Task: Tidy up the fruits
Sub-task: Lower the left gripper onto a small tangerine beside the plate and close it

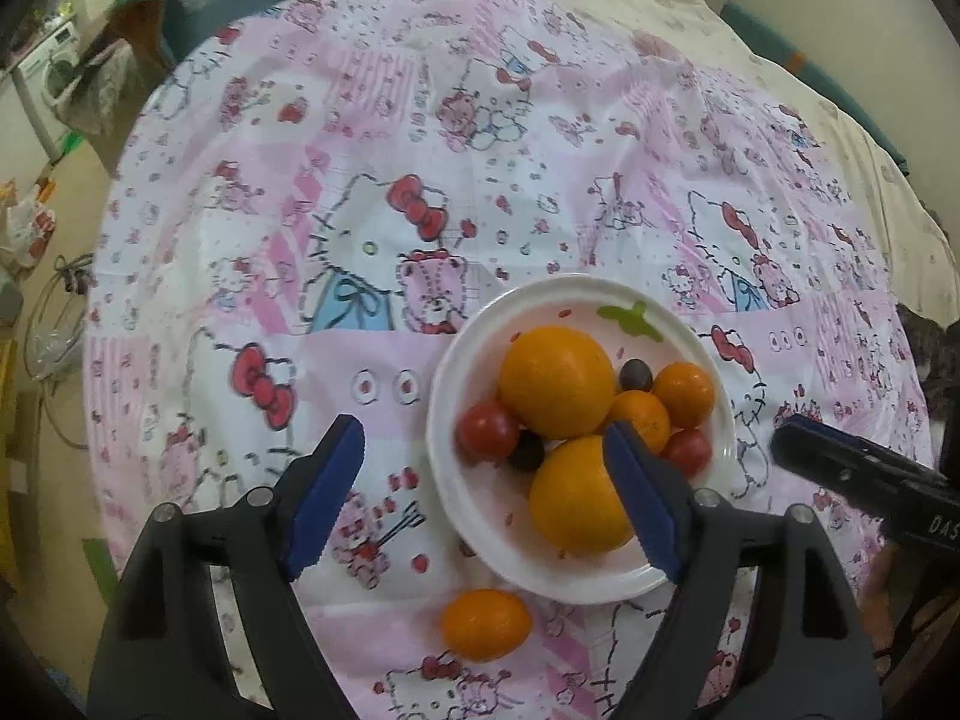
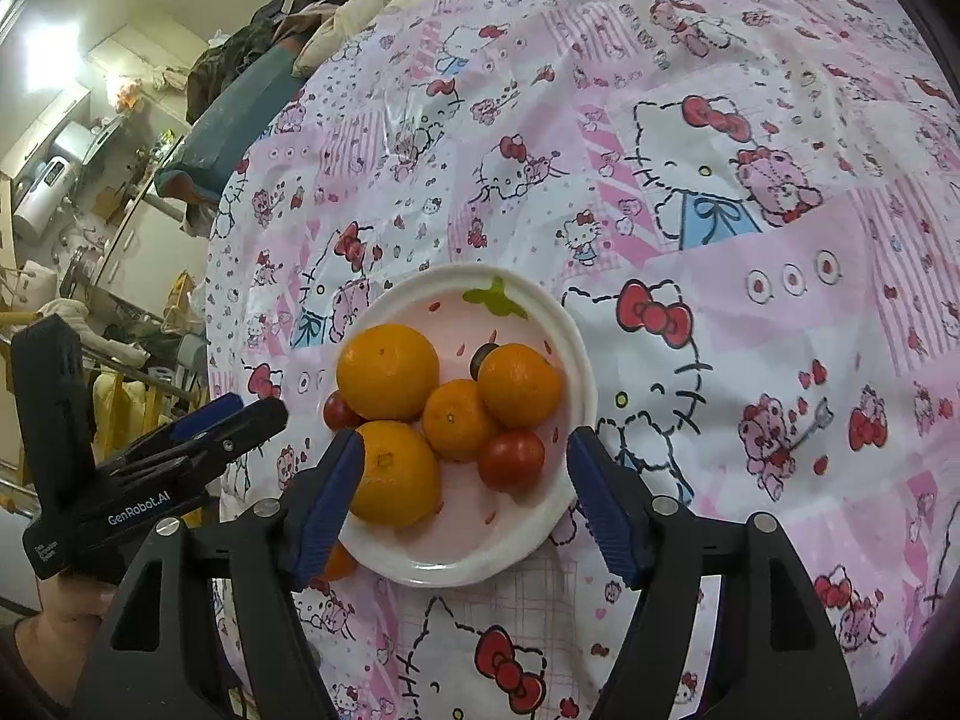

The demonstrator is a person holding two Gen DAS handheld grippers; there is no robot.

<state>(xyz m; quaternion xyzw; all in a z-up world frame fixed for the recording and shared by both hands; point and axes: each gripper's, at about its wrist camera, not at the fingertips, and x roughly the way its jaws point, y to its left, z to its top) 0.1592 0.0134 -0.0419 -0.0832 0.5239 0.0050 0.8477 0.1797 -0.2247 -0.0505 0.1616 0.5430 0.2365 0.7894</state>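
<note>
Both hand-held grippers point(image 1: 486, 498) point(image 2: 465, 501) gape empty; right's finger point(image 2: 324, 510) half-hides the loose orange point(image 2: 337, 564).

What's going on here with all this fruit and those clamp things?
A person is sorting fruit with a hand-held two-finger gripper in each hand. The left gripper and right gripper both hover open over a white plate on a pink cartoon tablecloth, holding nothing. The plate holds oranges, red tomatoes and small dark fruits. One small orange lies on the cloth beside the plate.
</note>
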